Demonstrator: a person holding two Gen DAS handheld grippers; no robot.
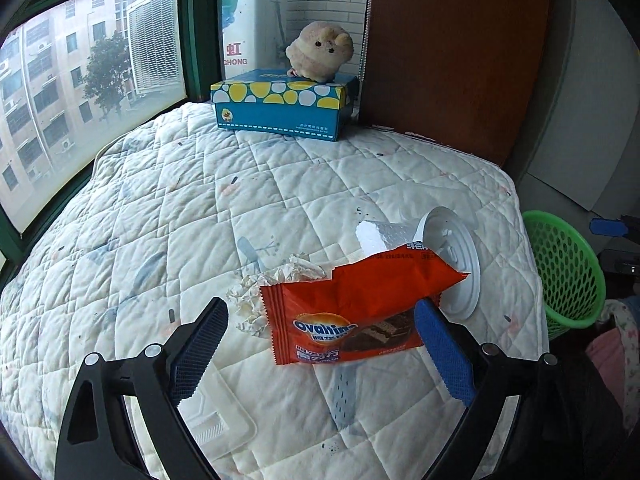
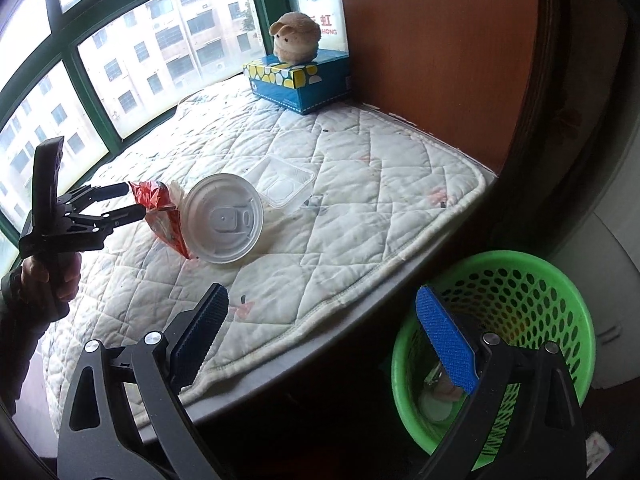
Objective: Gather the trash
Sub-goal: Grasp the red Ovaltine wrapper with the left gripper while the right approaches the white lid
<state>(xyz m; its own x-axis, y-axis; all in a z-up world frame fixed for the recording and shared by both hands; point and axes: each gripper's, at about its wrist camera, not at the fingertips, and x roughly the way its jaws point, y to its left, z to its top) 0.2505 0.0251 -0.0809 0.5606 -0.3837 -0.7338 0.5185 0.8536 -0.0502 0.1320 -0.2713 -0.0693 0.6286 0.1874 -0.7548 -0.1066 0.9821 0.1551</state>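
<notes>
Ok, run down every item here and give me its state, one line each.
Snack wrapper: torn open, lying on the quilt.
Cup: on its side, lid on.
Crumpled tissue: balled up beside the wrapper.
Clear tray: upright, empty.
Green basket: upright, some trash inside.
Left hand-held gripper: open.
Right hand-held gripper: open, empty.
</notes>
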